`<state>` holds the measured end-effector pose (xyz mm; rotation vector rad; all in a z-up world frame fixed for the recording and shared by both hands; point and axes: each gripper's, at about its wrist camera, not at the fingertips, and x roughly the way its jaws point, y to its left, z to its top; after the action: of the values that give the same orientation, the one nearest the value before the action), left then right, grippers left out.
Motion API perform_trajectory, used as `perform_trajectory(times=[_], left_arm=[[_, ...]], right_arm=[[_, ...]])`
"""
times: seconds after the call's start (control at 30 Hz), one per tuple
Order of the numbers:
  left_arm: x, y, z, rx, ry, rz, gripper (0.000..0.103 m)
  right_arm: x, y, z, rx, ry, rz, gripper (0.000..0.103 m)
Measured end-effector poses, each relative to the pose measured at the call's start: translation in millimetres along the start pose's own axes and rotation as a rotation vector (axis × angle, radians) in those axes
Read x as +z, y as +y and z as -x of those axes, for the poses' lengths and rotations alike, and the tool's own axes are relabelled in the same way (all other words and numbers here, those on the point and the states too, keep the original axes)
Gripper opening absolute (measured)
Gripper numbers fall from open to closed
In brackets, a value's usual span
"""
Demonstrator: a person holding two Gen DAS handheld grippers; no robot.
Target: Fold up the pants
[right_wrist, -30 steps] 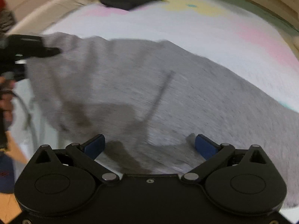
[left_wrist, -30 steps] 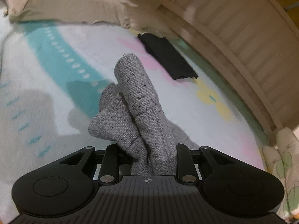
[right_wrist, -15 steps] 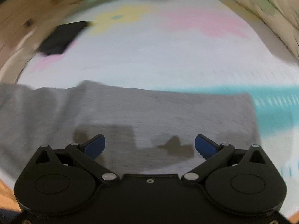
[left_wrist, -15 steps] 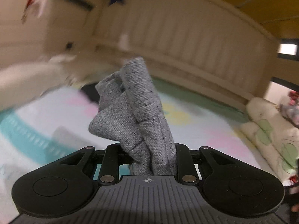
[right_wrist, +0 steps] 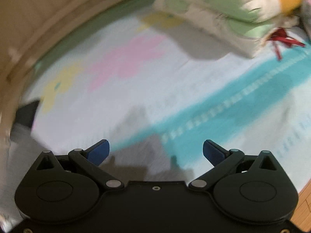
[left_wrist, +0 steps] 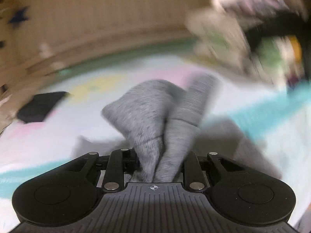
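In the left wrist view my left gripper (left_wrist: 161,161) is shut on a bunched part of the grey pants (left_wrist: 155,112), which stick up between the fingers above the patterned bed sheet (left_wrist: 58,136). The view is blurred. In the right wrist view my right gripper (right_wrist: 156,152) is open and empty, with blue fingertips (right_wrist: 100,151) over the sheet (right_wrist: 136,73). A grey blur at the left edge (right_wrist: 21,136) may be the pants; I cannot tell.
A dark folded garment (left_wrist: 40,106) lies on the sheet at the left and shows in the right wrist view (right_wrist: 27,112). Pillows with green leaf print (right_wrist: 223,15) lie at the far right. A wooden bed rail (left_wrist: 97,29) bounds the back.
Both grippers have swung to the right. The left still holds the pants bunch. The grey pants that filled the right wrist view have slid out of it to the left.
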<state>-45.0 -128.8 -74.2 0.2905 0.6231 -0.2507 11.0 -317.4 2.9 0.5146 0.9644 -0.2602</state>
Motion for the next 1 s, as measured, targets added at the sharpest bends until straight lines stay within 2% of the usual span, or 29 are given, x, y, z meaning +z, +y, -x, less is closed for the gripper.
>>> perform_trajectory(times=[0.1, 0.23, 0.33, 0.5, 0.57, 0.67, 0.8, 0.87, 0.93, 1.0], left_arm=[[-17, -45, -25, 0.043, 0.074, -0.151, 0.026], [-38, -69, -21, 0.156, 0.029, -0.300, 0.032], [-39, -78, -15, 0.151, 0.018, -0.395, 0.035], [-23, -61, 0, -0.050, 0.010, -0.299, 0.045], [-24, -59, 14, -0.134, -0.051, -0.299, 0.045], [-27, -50, 28, -0.322, -0.130, -0.265, 0.045], [-23, -13, 43, -0.578, -0.113, -0.058, 0.045], [-18, 13, 42, -0.600, -0.107, 0.033, 0.045], [-13, 43, 42, -0.563, -0.105, 0.101, 0.046], [-8, 72, 35, -0.495, -0.068, 0.163, 0.046]], right_arm=[[11, -18, 3, 0.001, -0.037, -0.042, 0.102], [16, -22, 9, 0.001, -0.060, -0.047, 0.102], [20, -22, 13, 0.031, -0.045, -0.049, 0.102], [21, -22, 14, 0.081, -0.010, -0.063, 0.102], [22, -22, 15, 0.084, -0.012, -0.058, 0.102], [26, -26, 18, 0.091, -0.020, -0.061, 0.102], [30, -32, 20, 0.102, -0.013, -0.070, 0.102], [27, -32, 18, 0.115, 0.003, -0.060, 0.102], [21, -30, 14, 0.150, 0.015, -0.038, 0.102], [12, -26, 6, 0.183, 0.039, -0.011, 0.102]])
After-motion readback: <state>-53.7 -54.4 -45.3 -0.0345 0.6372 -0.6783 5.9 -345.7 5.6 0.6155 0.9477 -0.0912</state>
